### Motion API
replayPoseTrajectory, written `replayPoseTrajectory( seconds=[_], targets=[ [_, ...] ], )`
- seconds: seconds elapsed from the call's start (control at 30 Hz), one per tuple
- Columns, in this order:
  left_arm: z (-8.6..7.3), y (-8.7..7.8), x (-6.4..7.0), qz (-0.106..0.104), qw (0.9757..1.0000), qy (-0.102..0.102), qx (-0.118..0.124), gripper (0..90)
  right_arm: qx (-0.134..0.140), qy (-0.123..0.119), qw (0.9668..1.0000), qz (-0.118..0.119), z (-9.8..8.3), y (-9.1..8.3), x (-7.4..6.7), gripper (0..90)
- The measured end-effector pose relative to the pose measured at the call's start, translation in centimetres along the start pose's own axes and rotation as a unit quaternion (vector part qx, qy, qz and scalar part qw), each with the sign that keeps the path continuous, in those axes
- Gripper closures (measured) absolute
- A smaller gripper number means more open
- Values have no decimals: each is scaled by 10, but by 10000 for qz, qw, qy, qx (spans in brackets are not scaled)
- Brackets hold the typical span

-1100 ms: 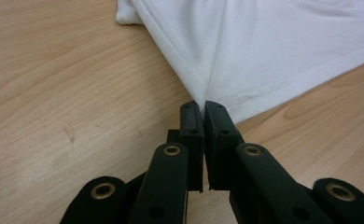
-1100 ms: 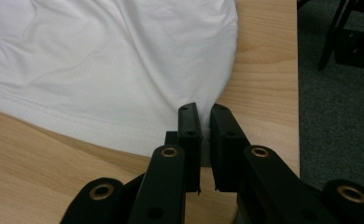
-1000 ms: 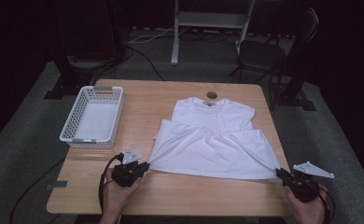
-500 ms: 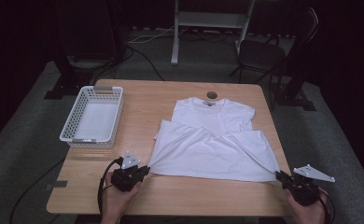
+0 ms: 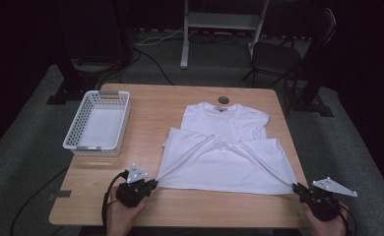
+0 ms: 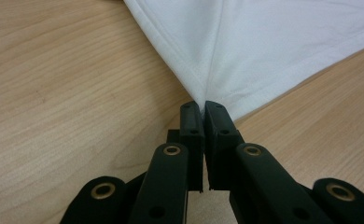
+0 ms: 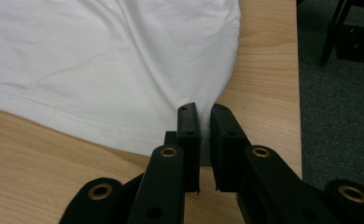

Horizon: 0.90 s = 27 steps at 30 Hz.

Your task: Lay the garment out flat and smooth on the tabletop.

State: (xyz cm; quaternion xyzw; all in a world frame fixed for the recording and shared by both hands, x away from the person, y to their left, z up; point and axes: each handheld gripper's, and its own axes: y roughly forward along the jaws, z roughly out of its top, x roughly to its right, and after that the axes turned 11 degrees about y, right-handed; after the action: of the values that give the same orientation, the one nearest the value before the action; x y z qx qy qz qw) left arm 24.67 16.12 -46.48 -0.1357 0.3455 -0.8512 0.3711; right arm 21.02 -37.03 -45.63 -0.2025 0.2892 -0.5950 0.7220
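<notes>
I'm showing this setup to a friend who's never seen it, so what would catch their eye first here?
Most striking is the white T-shirt spread over the middle of the wooden table, its lower part pulled taut toward the near edge. The left gripper is pinched on its near left corner and the right gripper on its near right corner. A white basket sits at the table's left side.

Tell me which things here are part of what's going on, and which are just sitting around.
In use:
white T-shirt
left gripper, shut on its near left corner
right gripper, shut on its near right corner

Idle:
white basket, left side of table
chair, beyond the table
</notes>
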Motion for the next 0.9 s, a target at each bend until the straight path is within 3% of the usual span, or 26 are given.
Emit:
replayPoseTrajectory(
  seconds=[0.9],
  targets=[
    [-15,-13,12,-23,9999,-94,25,879,-78,80,9999,-52,-20,-14,0,825]
  ],
)
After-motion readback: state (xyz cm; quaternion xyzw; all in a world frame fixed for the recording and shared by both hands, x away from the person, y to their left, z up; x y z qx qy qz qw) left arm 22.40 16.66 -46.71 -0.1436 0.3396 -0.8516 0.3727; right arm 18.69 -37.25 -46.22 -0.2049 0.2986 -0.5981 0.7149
